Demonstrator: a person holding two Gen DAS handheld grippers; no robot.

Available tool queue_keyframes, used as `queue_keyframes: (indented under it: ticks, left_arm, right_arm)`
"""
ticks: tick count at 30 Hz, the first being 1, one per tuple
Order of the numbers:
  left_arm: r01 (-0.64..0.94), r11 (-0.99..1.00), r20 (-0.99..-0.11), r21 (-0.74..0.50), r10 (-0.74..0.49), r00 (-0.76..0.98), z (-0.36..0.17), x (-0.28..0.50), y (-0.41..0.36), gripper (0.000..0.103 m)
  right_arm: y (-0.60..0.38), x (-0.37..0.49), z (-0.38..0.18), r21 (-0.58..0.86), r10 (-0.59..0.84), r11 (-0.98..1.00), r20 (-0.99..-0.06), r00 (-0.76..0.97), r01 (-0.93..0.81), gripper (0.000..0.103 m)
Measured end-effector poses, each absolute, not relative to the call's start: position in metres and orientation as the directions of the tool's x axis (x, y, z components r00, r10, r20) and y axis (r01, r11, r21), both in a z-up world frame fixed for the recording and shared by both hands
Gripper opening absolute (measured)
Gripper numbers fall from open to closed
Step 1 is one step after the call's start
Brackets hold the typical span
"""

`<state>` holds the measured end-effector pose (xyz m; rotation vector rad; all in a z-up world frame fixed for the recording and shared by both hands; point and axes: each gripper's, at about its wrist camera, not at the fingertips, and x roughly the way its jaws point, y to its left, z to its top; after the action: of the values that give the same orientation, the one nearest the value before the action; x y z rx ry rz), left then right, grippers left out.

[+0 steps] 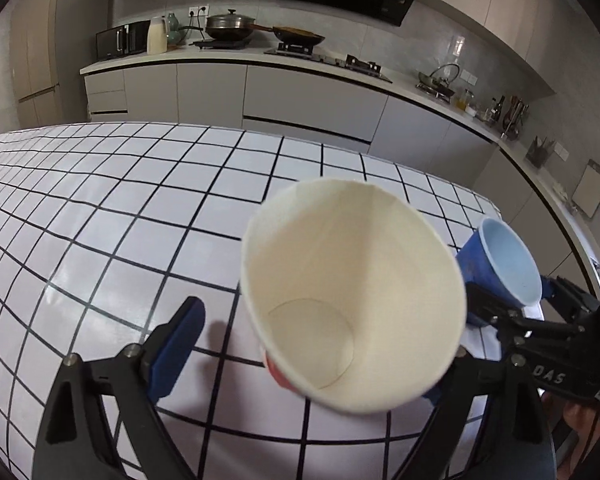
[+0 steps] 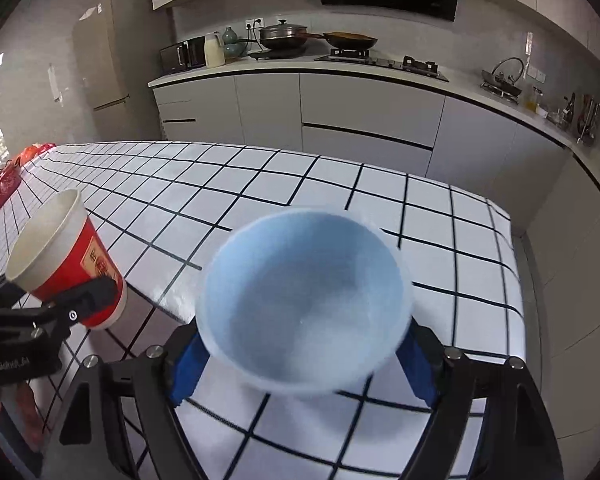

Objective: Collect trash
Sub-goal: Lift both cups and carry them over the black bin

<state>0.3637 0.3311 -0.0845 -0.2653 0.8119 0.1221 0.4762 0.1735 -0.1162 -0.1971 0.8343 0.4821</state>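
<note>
**Two cups held over the checked table**

The table (image 1: 140, 200), covered in a white cloth with black grid lines, fills the lower part of both views, with the kitchen counter (image 2: 340, 68) beyond its far edge. Above the table's near right corner, the left gripper (image 1: 312, 356) holds a red paper cup (image 1: 348, 292), tilted with its mouth toward the camera; its left pad stands apart from the cup wall, so I cannot tell how firmly it grips. Just beside it, nearer the table's right edge, the right gripper (image 2: 300, 364) is clenched around a smaller blue cup (image 2: 304, 300), also tilted.
</note>
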Motion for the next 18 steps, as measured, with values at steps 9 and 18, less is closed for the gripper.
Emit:
queue_keyframes:
  ticks: [9,18]
  left_arm:
    - [-0.251,0.937,-0.726,-0.244,-0.005,0.688,-0.086,0.358,0.335,0.092]
    - [-0.207,0.949,-0.704,-0.237,-0.021,0.709,-0.080,0.356,0.333,0.055]
  right_arm:
    - [0.172,0.481,-0.113,0.033,0.348,0.871,-0.746,0.568,-0.490,0.078]
    - [0.165,0.471,-0.100,0.040,0.370,0.866,-0.721,0.585,-0.499,0.078]
